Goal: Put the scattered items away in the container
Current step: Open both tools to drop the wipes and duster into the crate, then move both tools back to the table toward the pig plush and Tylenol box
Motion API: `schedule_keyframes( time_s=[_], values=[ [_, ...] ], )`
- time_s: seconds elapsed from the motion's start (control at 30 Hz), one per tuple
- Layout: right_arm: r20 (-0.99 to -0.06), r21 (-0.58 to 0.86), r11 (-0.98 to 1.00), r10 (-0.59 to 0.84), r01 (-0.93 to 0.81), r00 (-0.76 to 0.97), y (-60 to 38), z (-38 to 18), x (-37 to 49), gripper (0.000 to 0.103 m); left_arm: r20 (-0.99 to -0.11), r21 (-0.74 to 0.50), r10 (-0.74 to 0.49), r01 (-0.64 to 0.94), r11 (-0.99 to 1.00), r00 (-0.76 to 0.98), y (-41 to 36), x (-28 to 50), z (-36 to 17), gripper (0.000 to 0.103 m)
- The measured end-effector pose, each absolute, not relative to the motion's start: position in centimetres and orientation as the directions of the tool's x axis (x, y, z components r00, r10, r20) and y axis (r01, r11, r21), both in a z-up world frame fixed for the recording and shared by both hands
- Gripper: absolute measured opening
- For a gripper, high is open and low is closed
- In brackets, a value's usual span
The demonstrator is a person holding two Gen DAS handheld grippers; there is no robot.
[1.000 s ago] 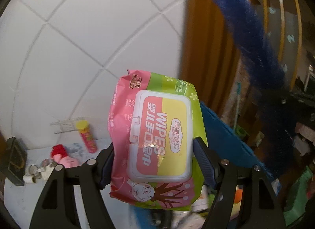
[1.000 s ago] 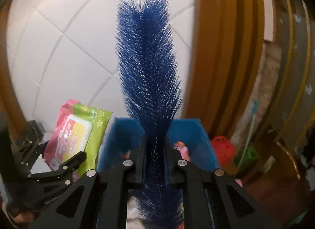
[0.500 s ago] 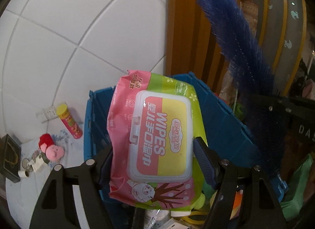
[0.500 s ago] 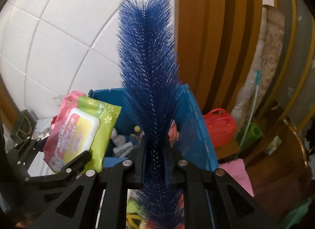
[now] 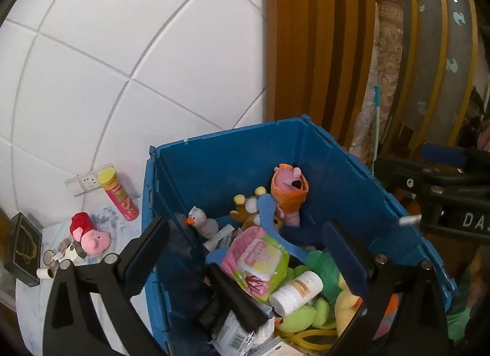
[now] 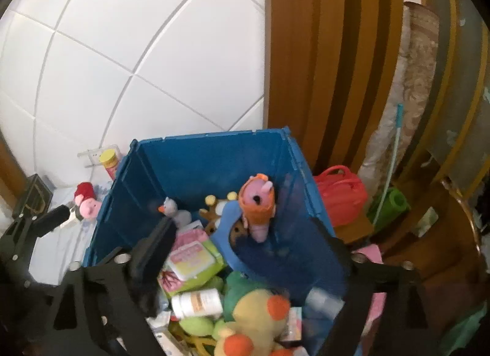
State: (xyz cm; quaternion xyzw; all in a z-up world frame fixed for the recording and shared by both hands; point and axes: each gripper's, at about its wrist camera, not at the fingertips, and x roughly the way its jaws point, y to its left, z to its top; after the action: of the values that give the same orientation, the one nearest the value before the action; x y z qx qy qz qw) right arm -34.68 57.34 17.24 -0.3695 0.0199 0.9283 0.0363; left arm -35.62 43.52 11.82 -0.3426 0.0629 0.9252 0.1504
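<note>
The pink and green wipes pack (image 5: 260, 264) lies loose in the blue bin (image 5: 232, 154), on top of toys and beside a white bottle (image 5: 297, 293). My left gripper (image 5: 245, 222) hovers over the bin, open, with nothing between its fingers. My right gripper (image 6: 242, 224) is also open and empty above the bin (image 6: 208, 154), with the wipes pack (image 6: 190, 261) below it. A dark blurred shape (image 5: 226, 291) along the bin's left inside may be the blue brush; I cannot tell for sure.
On the white table left of the bin sit a pink pig plush (image 5: 92, 233), a red can with a yellow lid (image 5: 118, 196), a black box (image 5: 23, 249) and small rolls. A red bag (image 6: 340, 196) and wooden furniture stand to the right.
Both grippers have opened. The wipes pack dropped from the left gripper into the bin, and the blue brush left the right gripper. Both views now look down into the bin.
</note>
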Motion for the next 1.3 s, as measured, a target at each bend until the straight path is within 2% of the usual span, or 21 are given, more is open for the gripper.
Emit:
schedule_keyframes(
  time_s=[0.07, 0.53, 1.0, 1.13, 1.3],
  values=[
    [-0.683, 0.005, -0.996, 0.064, -0.093, -0.727, 57.3, 17.3, -34.4, 0.103, -0.65, 0.01, 0.239, -0.323, -0.946, -0.721, 43.0, -35.2, 12.0, 0.102],
    [-0.647, -0.007, -0.995, 0.078, -0.096, -0.759, 53.0, 16.6, -30.6, 0.103, -0.625, -0.005, 0.255, -0.323, -0.946, -0.738, 35.8, -31.1, 11.9, 0.102],
    [-0.548, 0.082, -0.997, -0.032, -0.015, -0.836, 43.6, 15.6, -23.4, 0.103, -0.579, -0.029, 0.276, -0.319, -0.947, -0.767, 23.7, -25.1, 10.8, 0.102],
    [-0.506, 0.124, -0.992, -0.09, 0.031, -0.858, 39.1, 14.8, -21.0, 0.103, -0.572, -0.02, 0.256, -0.299, -0.954, -0.779, 18.2, -23.1, 9.0, 0.102],
    [-0.507, 0.152, -0.983, -0.165, 0.1, -0.846, 32.1, 12.6, -19.9, 0.103, -0.63, 0.002, 0.176, -0.228, -0.974, -0.756, 10.1, -21.9, 4.1, 0.102]
  ],
)
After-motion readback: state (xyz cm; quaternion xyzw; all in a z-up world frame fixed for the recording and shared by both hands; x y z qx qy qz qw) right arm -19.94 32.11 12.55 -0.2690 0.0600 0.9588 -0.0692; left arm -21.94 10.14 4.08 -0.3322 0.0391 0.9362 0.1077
